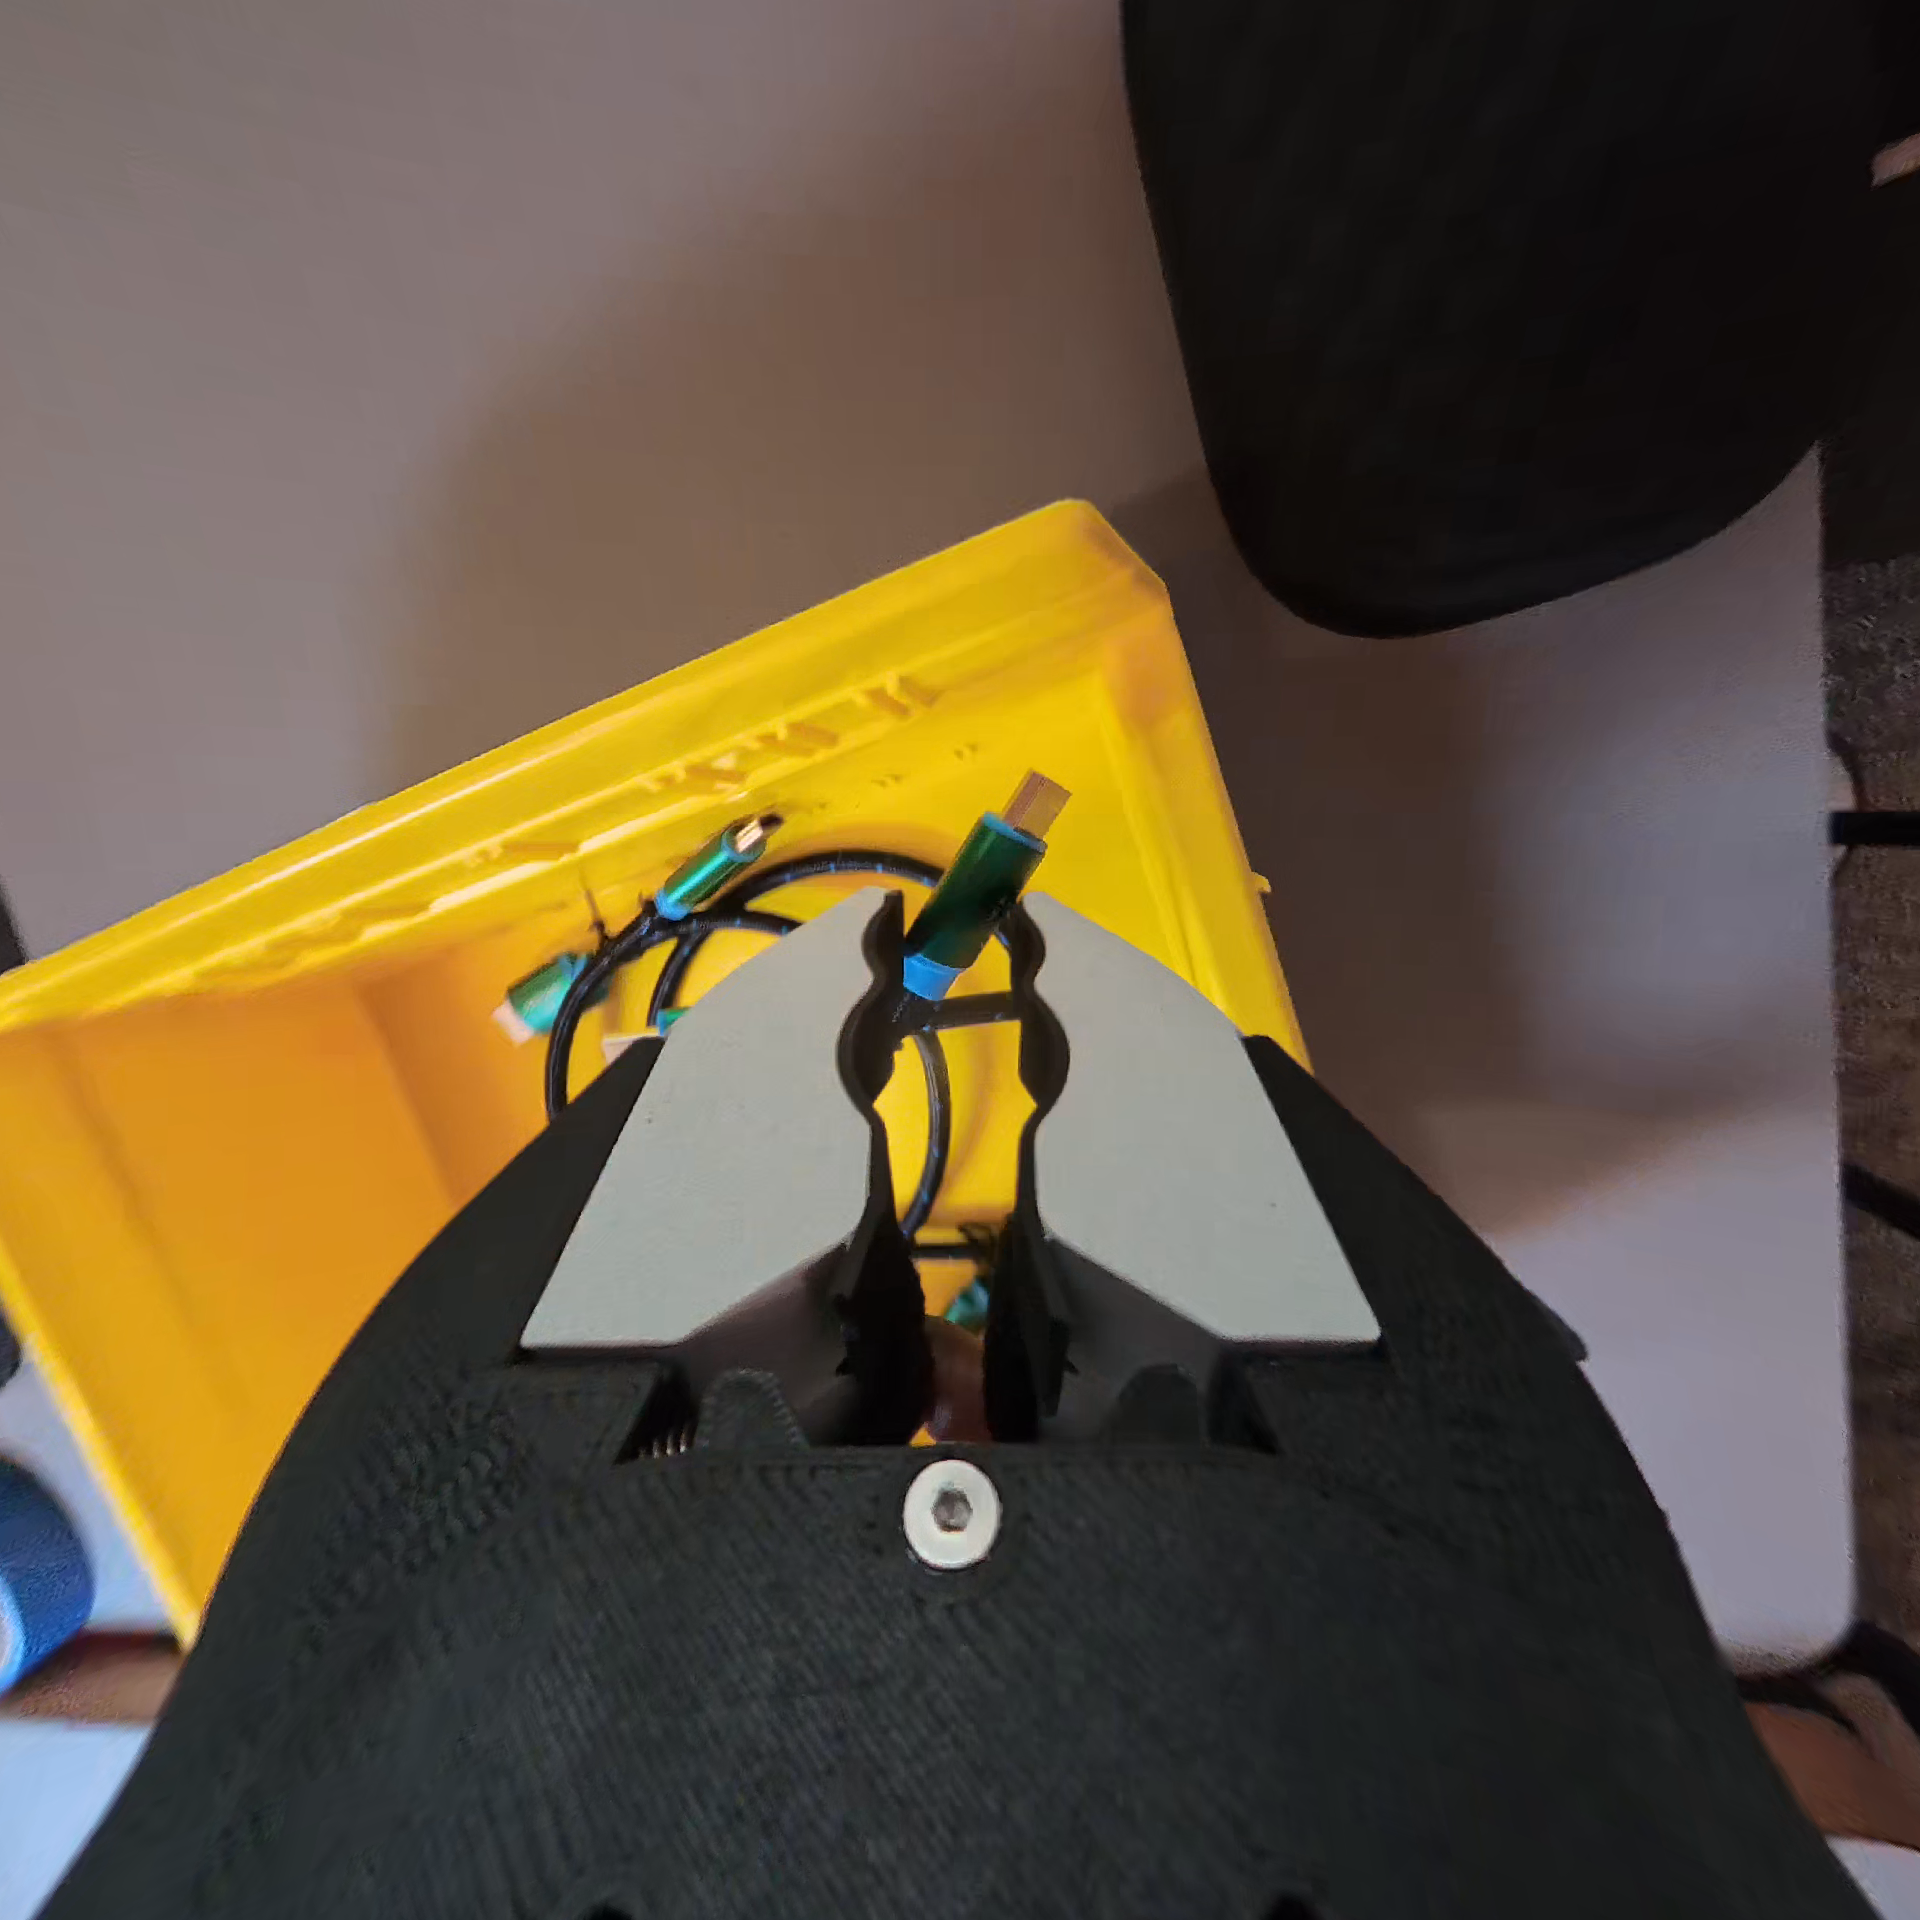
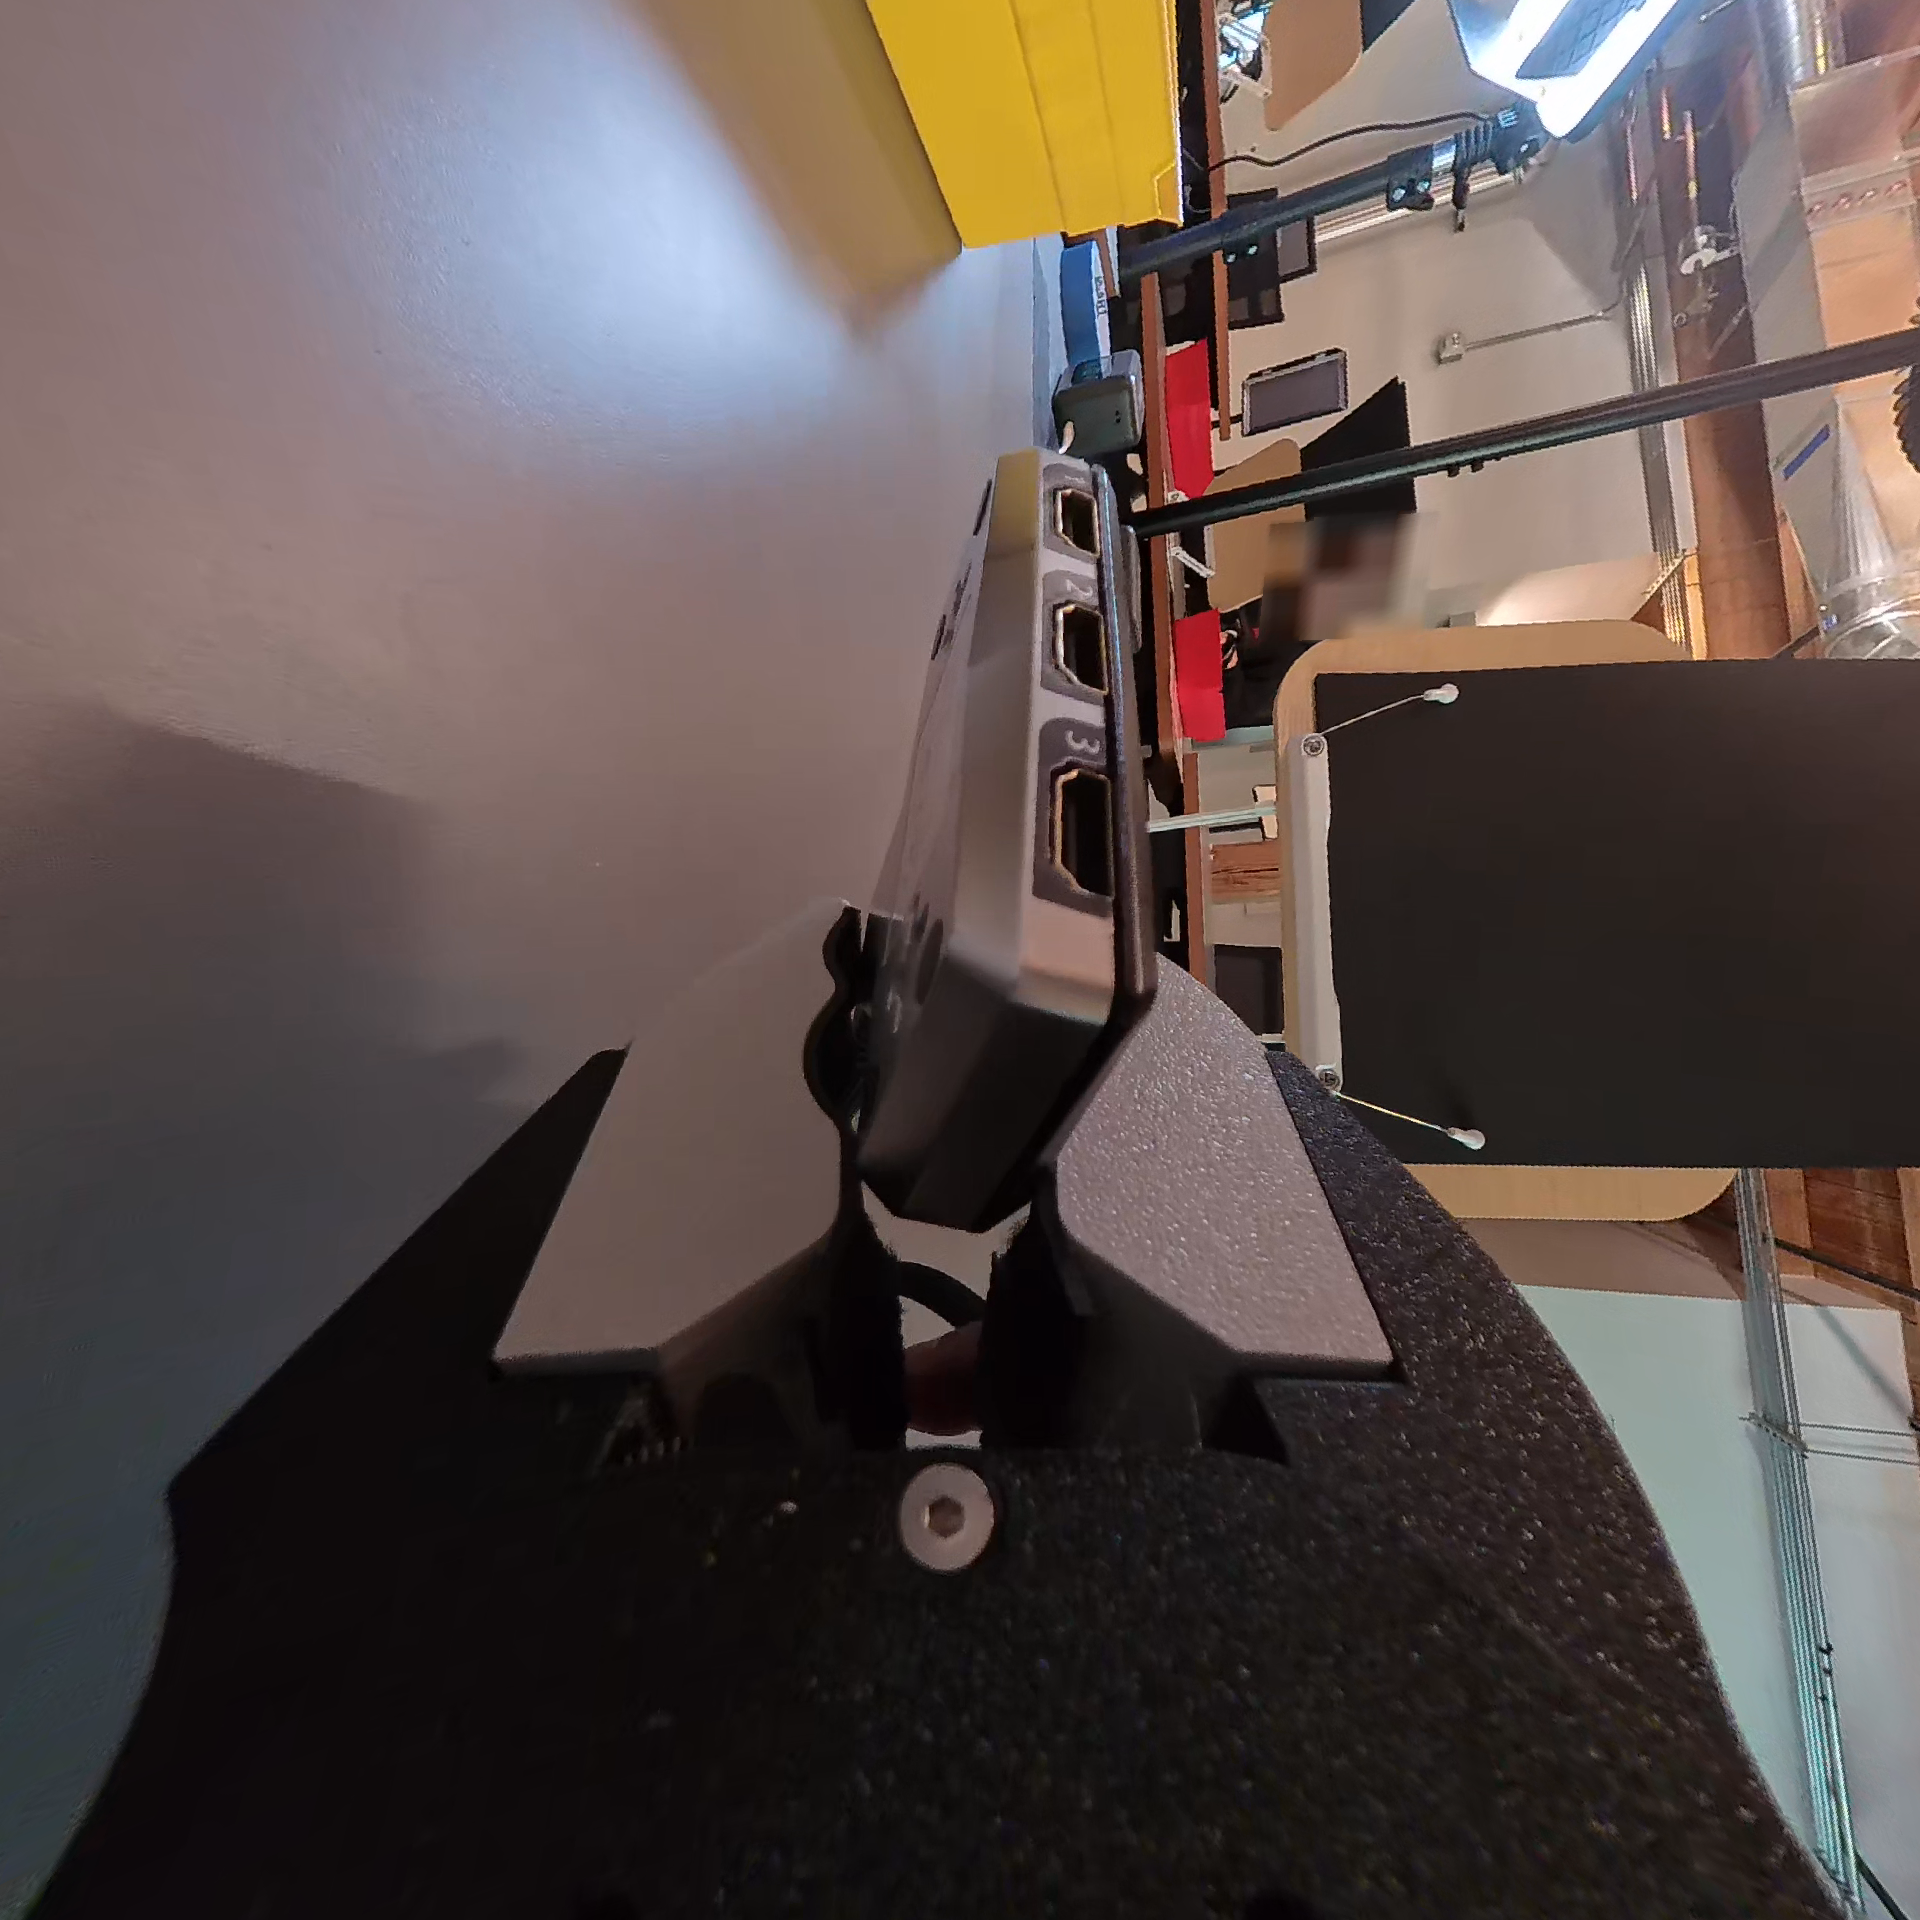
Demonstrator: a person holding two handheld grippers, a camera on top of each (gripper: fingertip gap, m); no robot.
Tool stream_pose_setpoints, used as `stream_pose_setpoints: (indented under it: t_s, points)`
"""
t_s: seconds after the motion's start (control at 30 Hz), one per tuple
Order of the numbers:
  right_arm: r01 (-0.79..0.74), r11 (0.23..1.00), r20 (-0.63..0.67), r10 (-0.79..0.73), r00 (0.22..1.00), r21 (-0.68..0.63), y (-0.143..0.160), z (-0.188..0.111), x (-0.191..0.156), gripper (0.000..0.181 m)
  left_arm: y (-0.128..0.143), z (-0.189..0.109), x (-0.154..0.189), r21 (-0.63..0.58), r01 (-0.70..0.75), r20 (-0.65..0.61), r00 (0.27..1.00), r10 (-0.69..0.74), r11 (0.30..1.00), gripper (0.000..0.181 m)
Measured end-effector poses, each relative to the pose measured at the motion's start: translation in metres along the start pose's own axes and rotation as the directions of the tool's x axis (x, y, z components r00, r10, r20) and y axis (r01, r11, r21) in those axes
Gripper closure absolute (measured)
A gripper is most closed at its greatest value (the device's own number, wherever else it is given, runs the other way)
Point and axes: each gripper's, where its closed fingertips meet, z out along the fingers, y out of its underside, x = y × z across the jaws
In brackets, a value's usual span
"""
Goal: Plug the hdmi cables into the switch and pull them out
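Observation:
In the left wrist view, my left gripper is shut on a green HDMI plug with blue collars, its gold tip pointing up and right. It is held over a yellow bin. Its black cable loops down between the fingers. Other green-plugged cables lie coiled in the bin. In the right wrist view, my right gripper is shut on the grey HDMI switch, held on edge above the white table. Three empty ports face right.
A large black object hangs at the upper right of the left view. A blue roll lies at the lower left. The yellow bin also shows in the right wrist view, beyond the switch. A black panel and workshop shelves stand behind.

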Motion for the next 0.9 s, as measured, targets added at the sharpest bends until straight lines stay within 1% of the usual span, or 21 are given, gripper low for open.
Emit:
stream_pose_setpoints:
  t_s: [0.1,0.23,0.3,0.37,0.47,0.5,0.57,0.6,0.63,0.67,0.73,0.83,0.9]
  points:
    - [-0.014,1.0,-0.005,0.014,1.0,0.01,-0.001,-0.001,0.002,0.149,-0.009,-0.032,0.002,-0.029,0.039,0.089,0.995,-0.037,0.999,0.168]
    - [-0.022,0.999,-0.003,0.023,1.0,0.023,-0.003,-0.001,0.002,0.149,-0.032,-0.074,0.008,-0.061,0.063,0.232,0.971,-0.047,0.996,0.17]
    - [-0.035,0.999,-0.004,0.035,0.999,0.032,-0.004,-0.002,0.003,0.149,-0.05,-0.095,0.012,-0.059,0.061,0.3,0.953,-0.041,0.996,0.17]
    - [-0.056,0.998,-0.007,0.056,0.998,0.041,-0.005,-0.002,0.005,0.149,-0.072,-0.117,0.021,-0.048,0.063,0.324,0.945,-0.044,0.997,0.17]
    - [-0.083,0.994,-0.021,0.085,0.996,0.064,-0.007,-0.006,0.009,0.149,-0.113,-0.15,0.039,-0.007,0.038,0.301,0.953,-0.034,0.999,0.17]
    - [-0.092,0.993,-0.024,0.094,0.995,0.071,-0.008,-0.007,0.011,0.149,-0.129,-0.159,0.047,0.027,0.033,0.263,0.964,-0.039,0.999,0.17]
    - [-0.098,0.992,-0.03,0.1,0.995,0.078,-0.009,-0.008,0.012,0.149,-0.158,-0.167,0.065,0.1,0.068,0.132,0.988,-0.081,0.993,0.17]
    - [-0.095,0.992,-0.03,0.098,0.995,0.082,-0.009,-0.009,0.012,0.149,-0.169,-0.165,0.072,0.13,0.091,0.054,0.994,-0.099,0.987,0.17]
    - [-0.095,0.992,-0.03,0.098,0.995,0.087,-0.01,-0.009,0.013,0.149,-0.178,-0.156,0.079,0.148,0.118,-0.026,0.993,-0.115,0.982,0.17]
    - [-0.095,0.991,-0.028,0.098,0.995,0.092,-0.012,-0.009,0.013,0.149,-0.182,-0.141,0.084,0.147,0.144,-0.101,0.986,-0.13,0.979,0.17]
    - [-0.092,0.99,-0.025,0.096,0.995,0.105,-0.015,-0.01,0.012,0.149,-0.181,-0.094,0.089,0.123,0.174,-0.216,0.966,-0.144,0.977,0.17]
    - [-0.088,0.989,-0.021,0.091,0.996,0.116,-0.018,-0.011,0.012,0.149,-0.175,-0.009,0.097,0.088,0.188,-0.384,0.913,-0.141,0.978,0.17]
    - [-0.09,0.988,-0.019,0.093,0.995,0.123,-0.019,-0.011,0.012,0.149,-0.178,0.041,0.095,0.096,0.197,-0.454,0.881,-0.133,0.976,0.17]
